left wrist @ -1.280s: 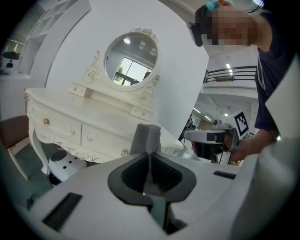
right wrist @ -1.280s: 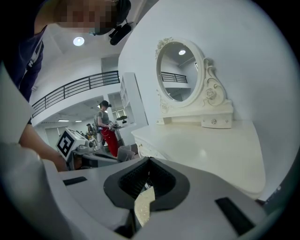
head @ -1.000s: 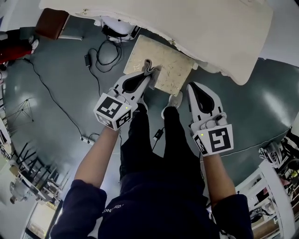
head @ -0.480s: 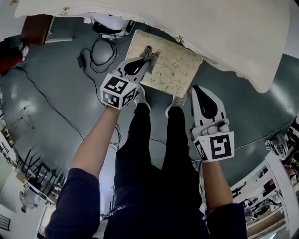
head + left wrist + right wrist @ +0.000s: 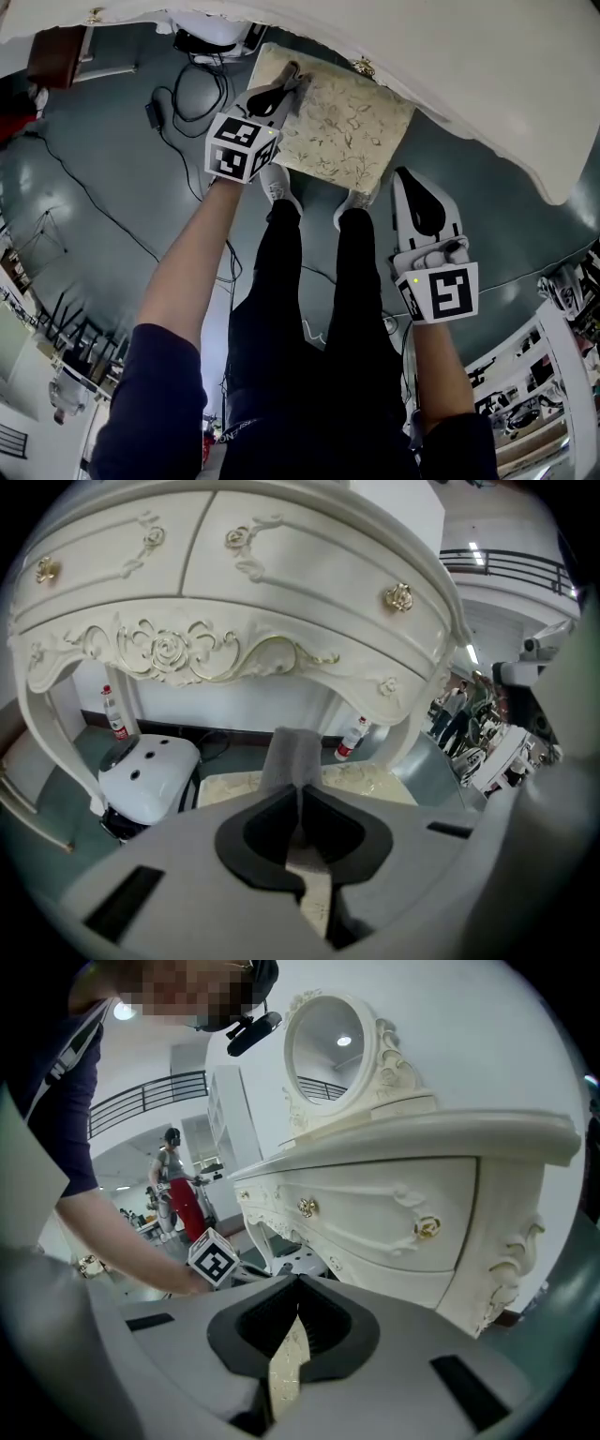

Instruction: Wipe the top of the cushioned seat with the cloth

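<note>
Navy short-sleeved top (image 5: 309,441), white lettering (image 5: 234,428); black trousers (image 5: 281,309); pale grey shoes (image 5: 278,183).

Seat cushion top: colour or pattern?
Cream seat top with a darker leaf-and-vine print; shows best in the head view.

left gripper (image 5: 286,82): reaching farther away from the person, its arm stretching out | cloth (image 5: 292,69): sliding in the closed jaws along the left side of the cushioned seat (image 5: 349,131), nearing the far corner under the dressing table (image 5: 469,66)
</note>
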{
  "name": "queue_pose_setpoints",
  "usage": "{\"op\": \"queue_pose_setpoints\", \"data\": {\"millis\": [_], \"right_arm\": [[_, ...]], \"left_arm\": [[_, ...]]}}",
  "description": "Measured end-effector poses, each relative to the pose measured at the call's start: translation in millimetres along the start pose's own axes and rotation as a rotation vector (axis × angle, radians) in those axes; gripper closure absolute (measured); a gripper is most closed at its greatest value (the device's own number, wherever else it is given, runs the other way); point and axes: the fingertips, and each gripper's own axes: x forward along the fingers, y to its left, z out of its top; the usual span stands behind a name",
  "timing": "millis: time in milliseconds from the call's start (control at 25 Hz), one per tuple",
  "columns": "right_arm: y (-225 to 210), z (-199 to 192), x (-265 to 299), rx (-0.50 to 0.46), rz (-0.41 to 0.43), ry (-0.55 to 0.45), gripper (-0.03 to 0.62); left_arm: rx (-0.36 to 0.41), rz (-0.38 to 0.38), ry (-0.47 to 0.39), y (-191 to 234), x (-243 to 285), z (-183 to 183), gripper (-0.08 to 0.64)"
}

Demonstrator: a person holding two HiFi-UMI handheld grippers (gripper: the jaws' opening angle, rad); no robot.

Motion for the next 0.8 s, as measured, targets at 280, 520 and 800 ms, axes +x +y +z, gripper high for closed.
{"op": "queue_pose_setpoints", "data": {"millis": [280,520,800], "right_arm": [[-4.3,-10.3,-2.7,0.008,0.006,0.017,0.572],[-12.7,-18.3,-5.8,0.011,0.005,0.025,0.572],[-21.4,-22.1,-10.4,0.014,0.003,0.028,0.572]], "left_arm": [[0.035,0.088,0.088,35.6,18.2,-8.7,0.538],[0.020,0.142,0.151,55.4,27.9,-10.9,0.538],[-0.002,0.135,0.176,39.0,42.5,-14.6,0.538]]}}
